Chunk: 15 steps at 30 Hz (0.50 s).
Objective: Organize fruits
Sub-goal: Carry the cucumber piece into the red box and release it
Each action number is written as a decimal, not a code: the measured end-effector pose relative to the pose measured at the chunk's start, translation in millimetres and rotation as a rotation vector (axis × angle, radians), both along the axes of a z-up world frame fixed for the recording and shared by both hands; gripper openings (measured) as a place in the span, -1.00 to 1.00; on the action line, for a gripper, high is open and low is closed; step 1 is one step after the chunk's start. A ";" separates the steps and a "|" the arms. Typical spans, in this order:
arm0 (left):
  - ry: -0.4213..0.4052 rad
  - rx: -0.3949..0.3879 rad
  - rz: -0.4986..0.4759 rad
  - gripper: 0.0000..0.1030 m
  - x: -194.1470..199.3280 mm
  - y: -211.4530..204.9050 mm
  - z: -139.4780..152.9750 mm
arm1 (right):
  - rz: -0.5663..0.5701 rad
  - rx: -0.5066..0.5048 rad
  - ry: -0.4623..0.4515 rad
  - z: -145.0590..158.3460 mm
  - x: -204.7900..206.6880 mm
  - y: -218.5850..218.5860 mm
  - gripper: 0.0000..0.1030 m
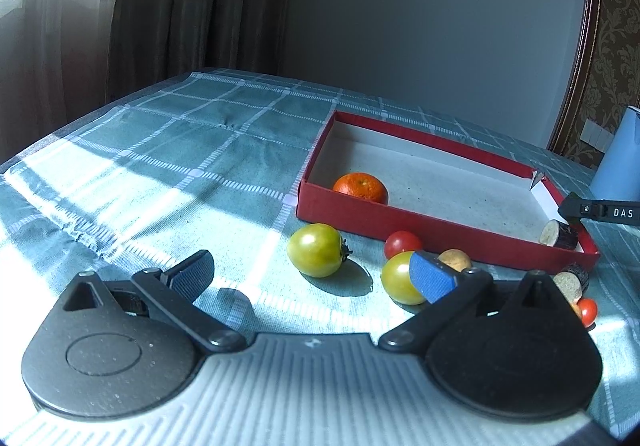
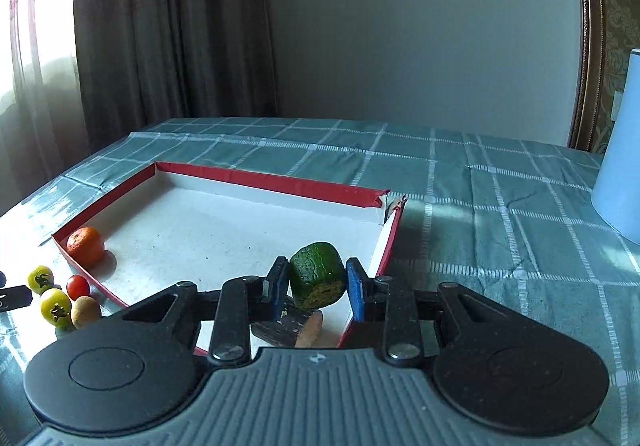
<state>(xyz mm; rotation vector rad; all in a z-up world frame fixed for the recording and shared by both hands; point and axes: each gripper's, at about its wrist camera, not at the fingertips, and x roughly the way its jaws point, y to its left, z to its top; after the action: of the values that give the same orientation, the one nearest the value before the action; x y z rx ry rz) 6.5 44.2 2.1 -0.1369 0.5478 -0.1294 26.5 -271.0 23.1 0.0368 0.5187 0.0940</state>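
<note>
We are clenching the right gripper [image 2: 317,283] on a green chunk [image 2: 317,280], carrying it above the box's [image 2: 276,179] near right corner for sorting beside the orange [image 2: 85,246]. The left gripper [image 1: 312,278] is hanging released near the tomatoes [image 1: 316,255].

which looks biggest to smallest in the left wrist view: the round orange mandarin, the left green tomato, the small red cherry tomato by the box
1. Left green tomato, though it sits nearer the camera
2. Orange mandarin, close behind, so unsure
3. Red cherry tomato, clearly smallest
</note>
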 end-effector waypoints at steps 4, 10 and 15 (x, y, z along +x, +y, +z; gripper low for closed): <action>0.001 -0.006 0.001 1.00 0.1 1.0 -0.4 | -0.009 -0.043 0.027 -7.9 9.8 6.7 -0.41; 0.002 -0.009 -0.009 1.00 0.3 0.6 -0.1 | -0.020 -0.003 0.033 -11.2 7.7 0.5 -0.41; -0.015 0.000 -0.012 1.00 -2.8 -1.4 0.2 | -0.083 0.029 -0.041 2.5 -22.9 -5.8 0.23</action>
<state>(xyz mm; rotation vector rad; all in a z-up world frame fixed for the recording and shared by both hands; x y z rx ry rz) 3.6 42.7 2.3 -0.1326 0.5336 -0.1417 3.7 -276.8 25.6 0.0848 0.4743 0.0209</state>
